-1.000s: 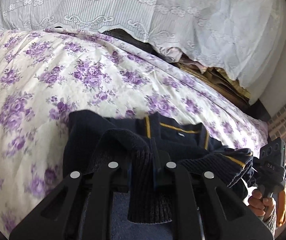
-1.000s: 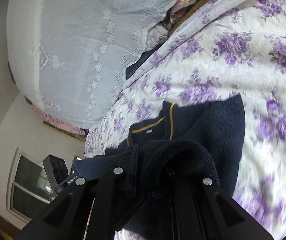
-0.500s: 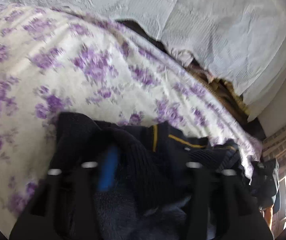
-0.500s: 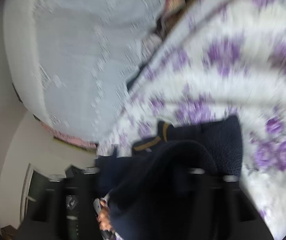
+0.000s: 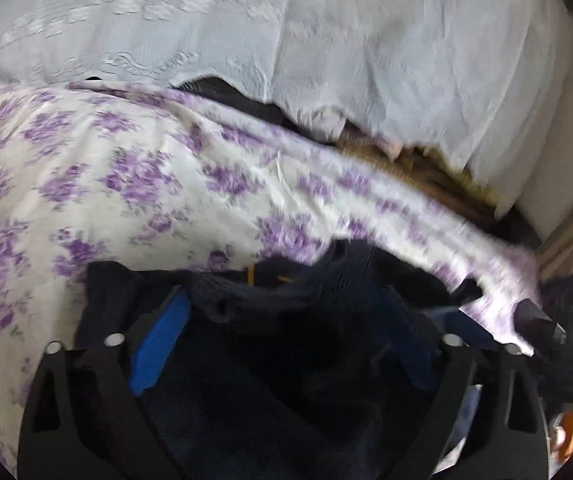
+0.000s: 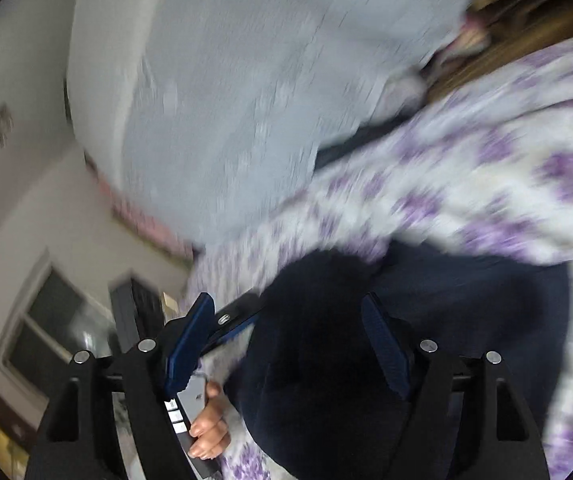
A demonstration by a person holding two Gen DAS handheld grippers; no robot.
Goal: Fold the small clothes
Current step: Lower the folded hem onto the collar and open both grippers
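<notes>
- Navy knitted sweater (image 5: 270, 320) lies bunched on the flowered bedspread (image 5: 134, 176).
- Left tongs (image 5: 286, 320) are opening, knit loose between them; right tongs (image 6: 290, 320) stand apart over it.
- Judged soft, light, stretchy: grip ribbed hem or shoulder seams.

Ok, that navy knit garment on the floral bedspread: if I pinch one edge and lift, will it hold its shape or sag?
It will probably sag: the navy knit garment already lies bunched in soft folds between the open left gripper fingers. The thick ribbed knit looks fairly heavy for its size, so the fold may drag. It is unlikely to slide far on the floral bedspread, since both are cloth.
</notes>
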